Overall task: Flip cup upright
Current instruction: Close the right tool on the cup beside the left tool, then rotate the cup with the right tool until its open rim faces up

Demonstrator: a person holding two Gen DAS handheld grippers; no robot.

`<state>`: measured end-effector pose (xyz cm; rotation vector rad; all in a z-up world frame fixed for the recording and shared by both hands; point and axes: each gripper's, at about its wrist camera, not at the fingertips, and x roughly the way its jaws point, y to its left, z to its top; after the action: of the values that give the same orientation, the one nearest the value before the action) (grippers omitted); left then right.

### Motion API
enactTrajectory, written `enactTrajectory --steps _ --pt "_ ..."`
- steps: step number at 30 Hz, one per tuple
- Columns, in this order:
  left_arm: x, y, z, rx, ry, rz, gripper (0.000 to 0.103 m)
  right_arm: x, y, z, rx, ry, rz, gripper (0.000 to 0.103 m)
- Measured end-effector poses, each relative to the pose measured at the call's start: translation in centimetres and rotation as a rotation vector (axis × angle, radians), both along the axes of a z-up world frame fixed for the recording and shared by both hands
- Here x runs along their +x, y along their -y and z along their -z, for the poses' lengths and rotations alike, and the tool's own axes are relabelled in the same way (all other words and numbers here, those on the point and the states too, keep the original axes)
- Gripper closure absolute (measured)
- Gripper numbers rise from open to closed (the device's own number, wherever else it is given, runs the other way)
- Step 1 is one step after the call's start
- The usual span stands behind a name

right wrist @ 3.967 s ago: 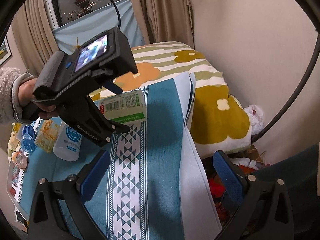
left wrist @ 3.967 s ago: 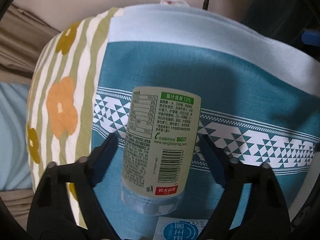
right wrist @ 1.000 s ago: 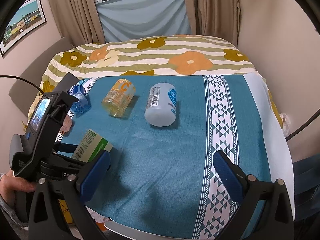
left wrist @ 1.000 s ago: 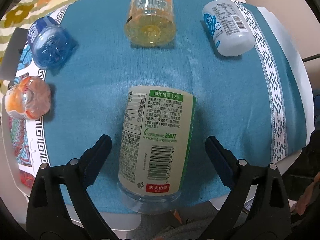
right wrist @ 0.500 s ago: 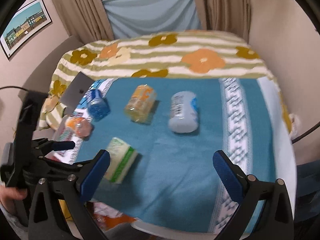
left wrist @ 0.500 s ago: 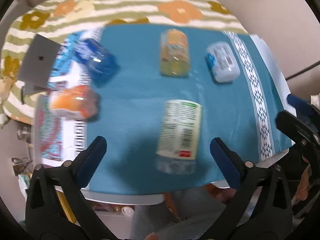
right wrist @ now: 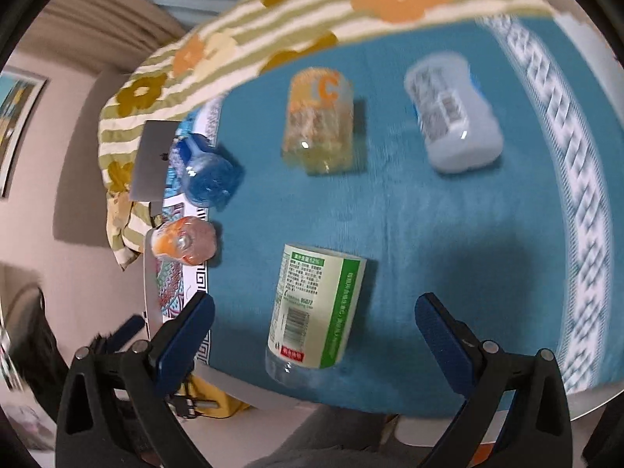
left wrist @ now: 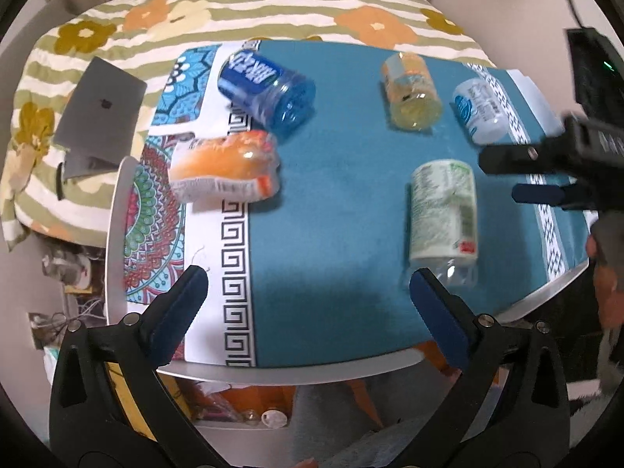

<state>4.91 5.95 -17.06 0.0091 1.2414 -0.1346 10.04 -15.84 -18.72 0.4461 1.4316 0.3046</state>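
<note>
Although both hand-held grippers are spread apart and empty, the green-labelled cup (right wrist: 316, 315) lies on its side: flipping not begun.
It rests at the counter's (left wrist: 312, 370) 6 o'clock edge, between the right hand-held gripper's (right wrist: 314, 325) fingers; left hand-held gripper (left wrist: 308, 296) hovers beside. All five containers look empty.

Left wrist camera looks forward and steeply down from above the near left edge of the worktop (left wrist: 319, 372), set back enough to take in the whole cloth. Right wrist camera sits lower and nearer, tilted, over the near edge, facing the far side. Both views share the green-labelled cup (left wrist: 442, 214) (right wrist: 316, 312), four other lying containers and the flowered bedspread (left wrist: 273, 4) (right wrist: 218, 50) beyond.
</note>
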Motion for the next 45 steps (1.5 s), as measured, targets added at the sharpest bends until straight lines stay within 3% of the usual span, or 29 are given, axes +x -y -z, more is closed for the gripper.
enactTrajectory --steps 11,17,23,31,34,37,45 --pt "1.4 -2.0 3.8 -0.042 -0.077 0.034 0.000 2.3 -1.7 4.1 -0.009 -0.197 0.041 0.013" --pt "2.3 -2.5 4.3 -0.046 -0.081 0.033 0.000 2.9 -1.8 5.2 -0.035 -0.238 0.046 0.021" --pt "3.1 -3.0 4.7 -0.048 -0.084 0.024 0.000 3.0 -1.6 6.1 -0.015 -0.276 0.054 0.045" --pt "3.2 -2.8 4.4 -0.046 -0.072 0.032 0.000 2.7 -1.5 5.8 0.002 -0.256 0.061 0.047" --pt "3.0 -2.6 4.1 -0.043 -0.066 0.035 0.000 2.6 -1.6 5.0 0.009 -0.213 0.058 0.047" --pt "2.7 -2.5 3.8 -0.039 -0.060 0.037 0.000 2.3 -1.8 3.3 -0.006 -0.105 0.045 0.048" --pt "1.8 -2.1 3.0 -0.019 -0.038 0.042 0.000 -0.5 -3.0 -1.0 -0.126 0.330 -0.005 0.048"
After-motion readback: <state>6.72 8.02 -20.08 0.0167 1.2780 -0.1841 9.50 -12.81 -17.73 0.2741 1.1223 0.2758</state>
